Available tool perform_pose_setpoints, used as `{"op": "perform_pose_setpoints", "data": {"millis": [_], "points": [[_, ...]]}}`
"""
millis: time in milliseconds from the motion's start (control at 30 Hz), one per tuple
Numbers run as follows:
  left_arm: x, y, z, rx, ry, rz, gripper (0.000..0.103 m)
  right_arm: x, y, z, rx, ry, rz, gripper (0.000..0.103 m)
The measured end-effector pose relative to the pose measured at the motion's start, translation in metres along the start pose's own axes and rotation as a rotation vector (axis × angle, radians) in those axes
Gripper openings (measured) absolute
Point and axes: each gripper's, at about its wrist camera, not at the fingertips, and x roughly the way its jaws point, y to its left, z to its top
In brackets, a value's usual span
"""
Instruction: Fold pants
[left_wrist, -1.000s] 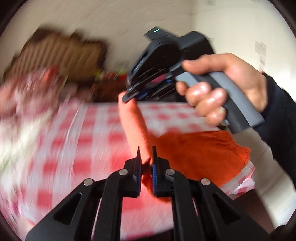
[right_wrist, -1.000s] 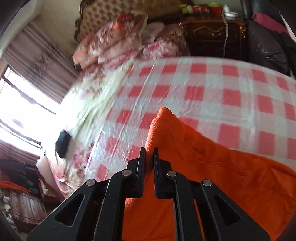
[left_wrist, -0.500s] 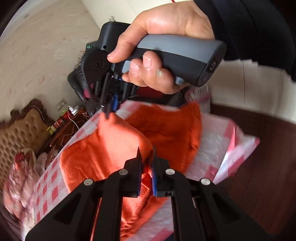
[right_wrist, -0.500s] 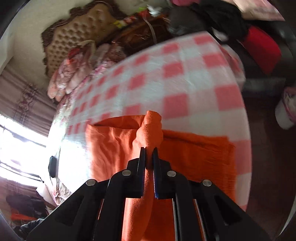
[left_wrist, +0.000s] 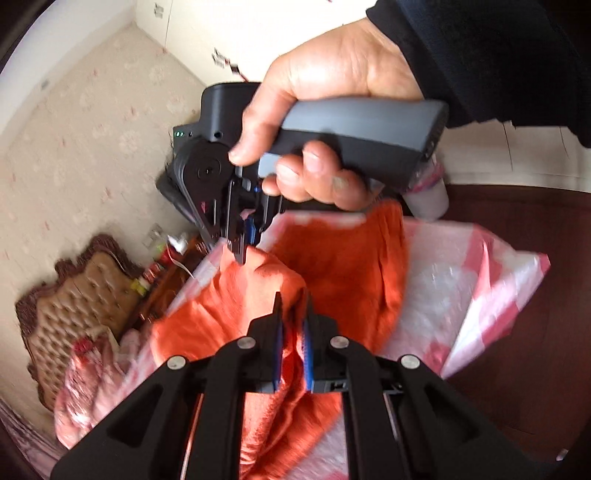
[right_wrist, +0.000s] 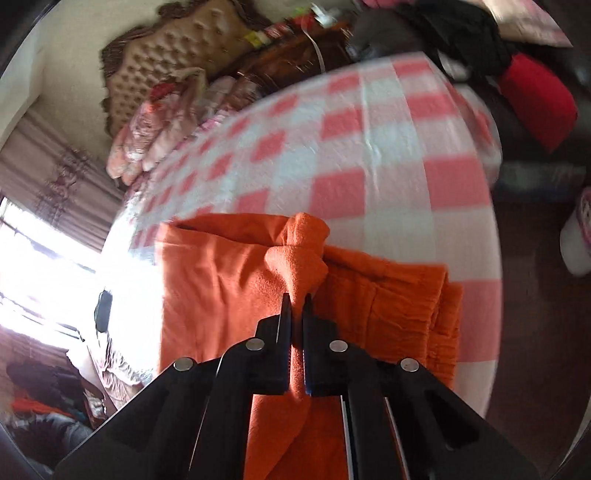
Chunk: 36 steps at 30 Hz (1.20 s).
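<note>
Left wrist view: the left tool (left_wrist: 292, 306) was seen clamped nearly shut on a bunched fold of the orange pants (left_wrist: 343, 269), which lay on the checked bedsheet (left_wrist: 461, 295) near the bed's corner. Beyond the pants, the right tool (left_wrist: 242, 247), held in a hand (left_wrist: 325, 110), was pinching another raised peak of the cloth.

Right wrist view: the right tool (right_wrist: 294, 306) was seen almost closed on a soft ridge of the pants (right_wrist: 221, 288). The fabric was judged light, limp and fleecy, best taken at hems or corners, since mid-panel pinches would bunch.
</note>
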Motion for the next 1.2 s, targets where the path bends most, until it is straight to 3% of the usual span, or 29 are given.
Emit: {"op": "perform_pose_setpoints", "data": {"millis": [267, 467, 533, 567, 600, 667, 767, 833, 900, 967, 1000, 1067, 1100, 1167, 1200], "points": [[0.008, -0.02, 0.047, 0.045, -0.032, -0.044, 0.008, -0.04, -0.031, 0.005, 0.033, -0.048, -0.032, 0.005], [0.034, -0.051, 0.052, 0.084, 0.023, -0.066, 0.008, -0.019, -0.067, -0.003, 0.052, -0.019, -0.095, 0.005], [0.041, -0.056, 0.054, 0.084, 0.022, -0.071, 0.009, -0.015, -0.072, -0.006, 0.063, -0.028, -0.11, 0.011], [0.046, -0.059, 0.055, 0.076, 0.027, -0.085, 0.011, -0.014, -0.072, -0.008, 0.059, -0.042, -0.137, 0.014], [0.05, -0.057, 0.053, 0.067, 0.035, -0.107, 0.014, -0.013, -0.073, -0.012, 0.053, -0.048, -0.172, 0.024], [0.051, -0.055, 0.052, 0.046, 0.022, -0.159, 0.045, -0.015, -0.071, -0.016, 0.037, -0.074, -0.227, 0.037], [0.032, -0.031, 0.046, -0.02, -0.033, -0.202, 0.053, -0.031, -0.073, -0.028, 0.062, -0.125, -0.265, 0.044], [0.019, 0.001, 0.035, -0.108, -0.027, -0.227, 0.062, -0.051, -0.067, -0.048, 0.081, -0.172, -0.359, 0.044], [0.006, 0.05, 0.014, -0.268, 0.004, -0.239, 0.062, -0.062, -0.056, -0.068, 0.078, -0.207, -0.42, 0.044], [-0.002, 0.093, -0.013, -0.432, 0.021, -0.238, 0.062, -0.069, -0.041, -0.097, 0.076, -0.24, -0.427, 0.044], [-0.002, 0.118, -0.033, -0.535, 0.054, -0.252, 0.06, -0.068, -0.037, -0.107, 0.08, -0.243, -0.439, 0.044], [0.004, 0.154, -0.069, -0.701, 0.128, -0.288, 0.039, -0.064, -0.034, -0.124, 0.095, -0.24, -0.468, 0.044], [0.008, 0.165, -0.085, -0.762, 0.158, -0.31, 0.033, -0.06, -0.035, -0.131, 0.112, -0.232, -0.479, 0.044], [0.013, 0.171, -0.104, -0.776, 0.181, -0.323, 0.02, -0.052, -0.043, -0.138, 0.14, -0.211, -0.481, 0.044], [0.014, 0.166, -0.108, -0.761, 0.185, -0.361, 0.02, -0.048, -0.048, -0.14, 0.163, -0.201, -0.491, 0.043]]}}
